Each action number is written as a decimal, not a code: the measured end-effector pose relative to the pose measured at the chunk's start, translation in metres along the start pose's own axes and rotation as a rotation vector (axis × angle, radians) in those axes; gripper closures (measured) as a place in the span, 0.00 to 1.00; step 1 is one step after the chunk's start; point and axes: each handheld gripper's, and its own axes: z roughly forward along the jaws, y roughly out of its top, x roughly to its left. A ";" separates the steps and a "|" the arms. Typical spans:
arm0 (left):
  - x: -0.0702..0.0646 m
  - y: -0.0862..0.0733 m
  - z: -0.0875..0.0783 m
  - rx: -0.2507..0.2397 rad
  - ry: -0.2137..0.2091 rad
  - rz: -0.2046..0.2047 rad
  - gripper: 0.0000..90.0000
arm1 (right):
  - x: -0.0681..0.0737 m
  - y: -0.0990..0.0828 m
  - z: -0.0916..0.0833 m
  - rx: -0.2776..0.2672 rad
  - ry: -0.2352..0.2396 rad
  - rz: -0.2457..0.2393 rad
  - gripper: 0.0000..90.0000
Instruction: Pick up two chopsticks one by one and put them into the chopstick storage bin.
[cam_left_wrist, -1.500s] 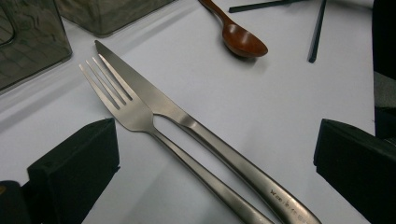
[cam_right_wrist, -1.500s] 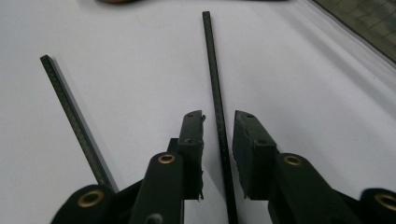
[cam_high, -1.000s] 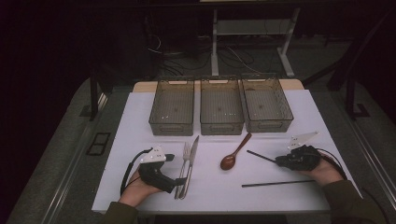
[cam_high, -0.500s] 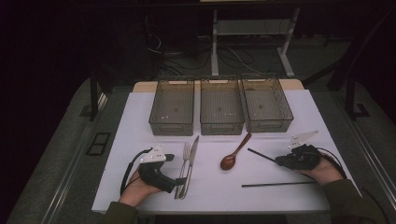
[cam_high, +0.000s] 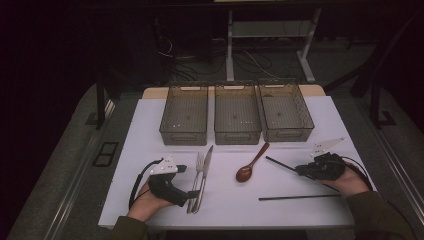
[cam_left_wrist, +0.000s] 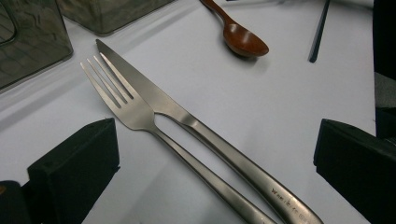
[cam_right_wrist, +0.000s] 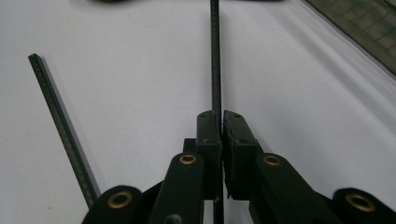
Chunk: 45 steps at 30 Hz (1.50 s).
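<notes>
Next to nothing altered from a second ago: same spots on the desk (cam_high: 150, 150) for both hands, same lie of the cutlery. Reads as a grip already made and settled, with the lift not yet begun.

Right gripper (cam_high: 301, 171): jaws together, clamped on the black chopstick (cam_high: 280, 164). Seen along the right gripper (cam_right_wrist: 216, 126), pinched between the pads near one end, with the rest of the chopstick (cam_right_wrist: 215, 56) running straight ahead from the jaws and low over the desk. Second chopstick (cam_right_wrist: 58, 121) flat on the desk, off to the left of the jaws and apart from them.

Left gripper (cam_high: 192, 196): jaws wide apart, gripping nothing. Handles of the fork (cam_left_wrist: 126, 107) and the knife (cam_left_wrist: 187, 119) side by side in the gap between the jaws, tines and blade tip pointing ahead. No pad contact visible. Wooden spoon (cam_left_wrist: 243, 42) farther ahead, to the right.

Pose: both forearms in from the near edge, hands low on the desk, grippers nearly level. Right aimed inward and away towards the three mesh bins (cam_high: 235, 112), left aimed inward across the handles. Likely next: lifting the chopstick clear and carrying it to a bin.
</notes>
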 end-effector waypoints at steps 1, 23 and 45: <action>0.000 0.000 0.000 0.000 0.000 0.000 0.00 | 0.000 0.001 -0.001 -0.004 0.000 -0.002 0.94; 0.002 0.000 -0.002 -0.026 0.008 -0.012 0.00 | 0.008 0.046 -0.018 -0.111 0.040 0.020 0.94; 0.001 0.001 -0.004 -0.036 0.030 -0.014 0.00 | 0.014 0.148 0.009 -0.135 0.025 0.038 0.94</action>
